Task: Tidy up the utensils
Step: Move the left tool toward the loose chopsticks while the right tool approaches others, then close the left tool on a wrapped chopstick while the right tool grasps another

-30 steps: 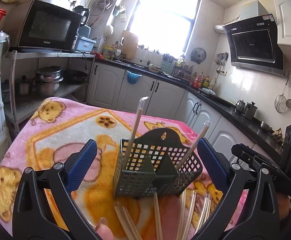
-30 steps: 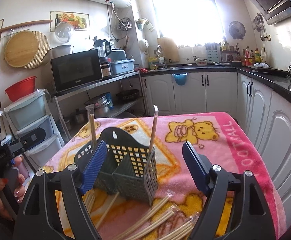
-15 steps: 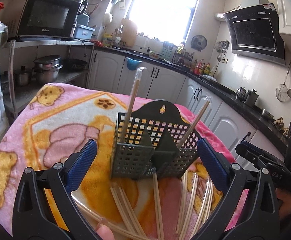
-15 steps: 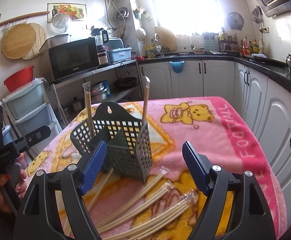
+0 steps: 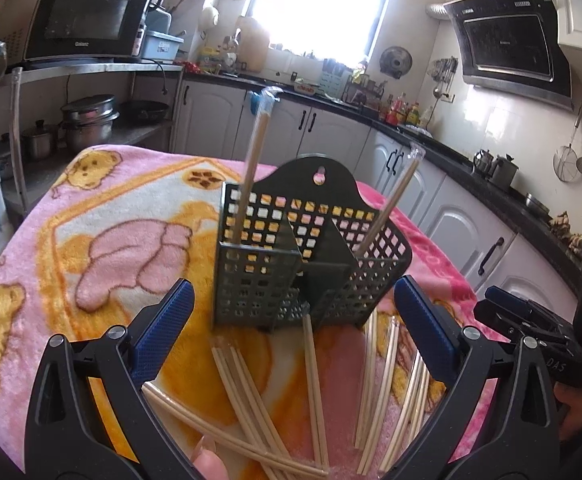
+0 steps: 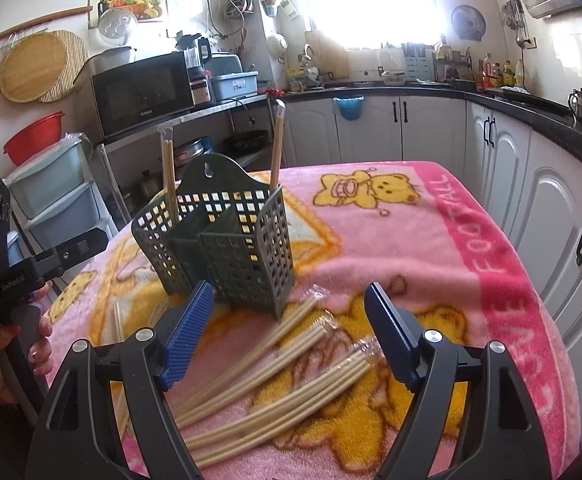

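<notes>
In my left wrist view I see the left gripper [image 5: 291, 320] with its jaws standing wide apart and nothing between the blue pads. They frame the lower part of the dark green utensil holder [image 5: 307, 256], which stands upright in the middle of the frame on the table, covered by a pink blanket [image 5: 103, 248] with bears. The holder has perforated walls and inner dividers. 2 wrapped chopstick pairs stand in it: one [image 5: 251, 168] in the left compartment, nearly upright, and one [image 5: 387, 212] in the right compartment, leaning to the right. Loose chopsticks [image 5: 315, 380] lie scattered on the blanket in the lower middle of the frame, just in front of the holder. At the right edge the other gripper body and a hand [image 5: 575, 412] are visible.

In my right wrist view the right gripper [image 6: 289, 320] also has its jaws wide open and holds nothing. The holder [image 6: 219, 248] is in the middle left, just beyond the left pad. Wrapped chopstick bundles [image 6: 291, 384] lie on the blanket between and below the jaws, somewhat blurred. At the left edge a hand [image 6: 7, 344] grips the other gripper's handle.
</notes>
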